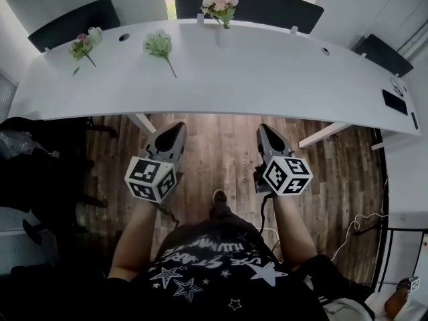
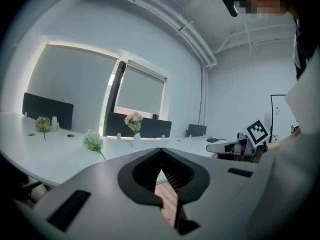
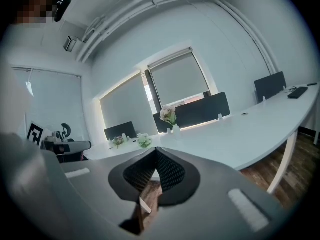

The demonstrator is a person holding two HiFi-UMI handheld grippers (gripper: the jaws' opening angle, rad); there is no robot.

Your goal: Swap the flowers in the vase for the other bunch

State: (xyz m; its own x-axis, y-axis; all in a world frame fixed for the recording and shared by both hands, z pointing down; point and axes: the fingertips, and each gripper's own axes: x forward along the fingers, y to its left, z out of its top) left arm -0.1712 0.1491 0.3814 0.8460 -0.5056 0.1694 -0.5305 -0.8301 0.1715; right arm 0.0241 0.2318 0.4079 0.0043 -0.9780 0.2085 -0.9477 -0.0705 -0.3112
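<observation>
We hold the left gripper (image 1: pixel 180 127) and right gripper (image 1: pixel 262 128) closed and empty, short of the near edge of the table (image 1: pixel 281 79); the vase (image 2: pixel 136 141) at its far edge holds pink flowers (image 1: pixel 221 4). The white-green bunch (image 1: pixel 159 44) lies loose on the tabletop, left of it.

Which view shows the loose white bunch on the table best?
The head view: the white bunch lies whole on the table, blooms and stem clear. The left gripper view shows it small, side-on; the right gripper view only a tiny far tuft.
</observation>
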